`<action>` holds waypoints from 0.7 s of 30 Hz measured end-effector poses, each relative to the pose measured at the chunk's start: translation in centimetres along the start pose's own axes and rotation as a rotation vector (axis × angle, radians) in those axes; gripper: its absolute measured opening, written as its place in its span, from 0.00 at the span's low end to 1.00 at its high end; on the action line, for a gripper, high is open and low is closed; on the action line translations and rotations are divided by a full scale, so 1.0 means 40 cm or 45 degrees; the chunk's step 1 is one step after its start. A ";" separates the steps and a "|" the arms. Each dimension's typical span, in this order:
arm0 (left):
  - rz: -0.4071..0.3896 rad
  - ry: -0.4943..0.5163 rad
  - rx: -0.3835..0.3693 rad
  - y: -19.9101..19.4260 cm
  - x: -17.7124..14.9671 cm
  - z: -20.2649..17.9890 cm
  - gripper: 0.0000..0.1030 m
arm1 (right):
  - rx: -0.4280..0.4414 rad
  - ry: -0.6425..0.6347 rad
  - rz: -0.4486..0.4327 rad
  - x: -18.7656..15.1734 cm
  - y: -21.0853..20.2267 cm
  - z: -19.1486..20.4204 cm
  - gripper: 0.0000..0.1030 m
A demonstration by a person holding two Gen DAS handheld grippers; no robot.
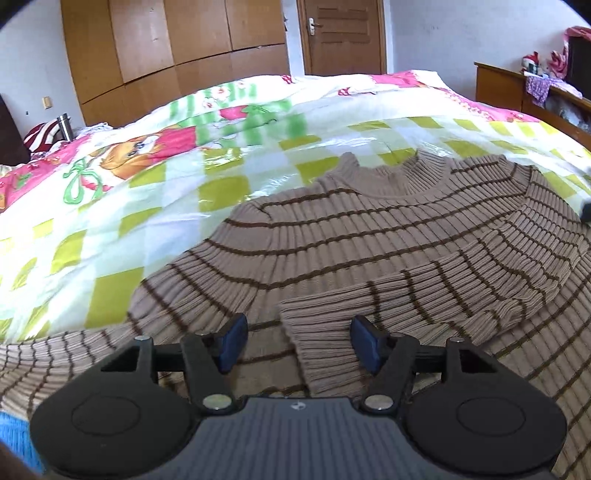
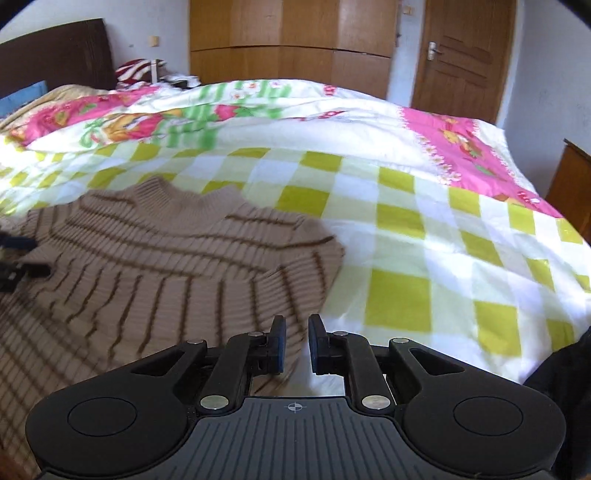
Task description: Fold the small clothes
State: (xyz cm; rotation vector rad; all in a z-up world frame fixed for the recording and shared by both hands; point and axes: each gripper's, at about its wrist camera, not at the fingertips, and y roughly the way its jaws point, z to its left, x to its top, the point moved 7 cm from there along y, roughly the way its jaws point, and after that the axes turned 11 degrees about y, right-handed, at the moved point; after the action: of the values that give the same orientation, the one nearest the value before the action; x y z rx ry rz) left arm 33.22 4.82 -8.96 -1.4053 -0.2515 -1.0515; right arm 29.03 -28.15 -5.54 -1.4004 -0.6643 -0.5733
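Observation:
A tan ribbed sweater with dark brown stripes (image 1: 369, 236) lies flat on the bed, collar away from me. One sleeve is folded across its body, with the cuff (image 1: 325, 339) lying between the jaws of my left gripper (image 1: 299, 345), which is open wide just above it and holds nothing. In the right wrist view the sweater (image 2: 166, 258) lies to the left. My right gripper (image 2: 297, 343) hovers at the sweater's right edge with its jaws a small gap apart and nothing between them. The left gripper shows at that view's left edge (image 2: 18, 258).
The bed carries a green-and-white checked quilt (image 2: 406, 229) with pink cartoon panels. A wooden wardrobe (image 1: 177, 48) and a door (image 1: 343, 33) stand behind. A wooden cabinet (image 1: 517, 88) with toys is at the right. A striped pillow and a metal flask (image 1: 64, 125) are by the headboard.

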 end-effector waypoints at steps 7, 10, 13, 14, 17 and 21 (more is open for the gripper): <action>-0.072 -0.045 0.097 -0.051 -0.011 0.014 0.73 | 0.010 -0.135 -0.086 -0.020 -0.013 0.080 0.14; -0.040 -0.057 0.111 -0.046 -0.033 0.025 0.74 | -0.098 -0.198 -0.007 -0.031 0.056 0.086 0.15; -0.015 -0.053 0.116 -0.029 -0.052 0.034 0.76 | -0.097 -0.124 0.024 -0.032 0.074 0.065 0.12; -0.020 -0.062 0.124 -0.030 -0.051 0.040 0.76 | -0.107 -0.141 0.022 -0.029 0.066 0.070 0.12; -0.038 -0.087 0.205 -0.045 -0.050 0.062 0.75 | -0.135 -0.188 0.005 -0.020 0.033 0.091 0.15; -0.039 -0.134 0.220 -0.066 -0.077 0.090 0.75 | -0.046 -0.261 -0.078 0.003 -0.012 0.197 0.15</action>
State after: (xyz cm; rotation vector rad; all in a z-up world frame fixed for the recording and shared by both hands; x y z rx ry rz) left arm 31.16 9.83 -8.52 -1.3054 -0.4320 -0.9588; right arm 28.13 -20.36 -4.73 -1.4895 -0.8664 -0.4956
